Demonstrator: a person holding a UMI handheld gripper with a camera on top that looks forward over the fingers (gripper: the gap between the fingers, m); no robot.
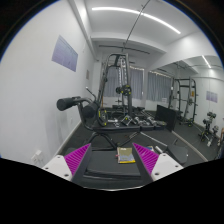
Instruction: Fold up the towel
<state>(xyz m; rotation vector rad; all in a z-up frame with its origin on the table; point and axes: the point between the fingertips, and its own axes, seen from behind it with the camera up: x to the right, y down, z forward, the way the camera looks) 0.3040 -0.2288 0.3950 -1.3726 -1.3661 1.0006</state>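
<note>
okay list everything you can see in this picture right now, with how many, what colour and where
Weight machine: one, black and grey frame, beyond the fingers against the far wall.
Bench: one, black, ahead of the fingers, left of the machine.
Power rack: one, black, right of the machine.
Wall poster: one, pale lilac, on the white wall above the bench.
Ceiling lights: two strips, white, overhead.
Small object: one, tan; between the fingers; cannot tell what it is.
Towel: none visible.
Gripper: one, open, magenta pads, holding nothing.

White-walled gym: cable machine, weight bench, ceiling strip lights.
</note>
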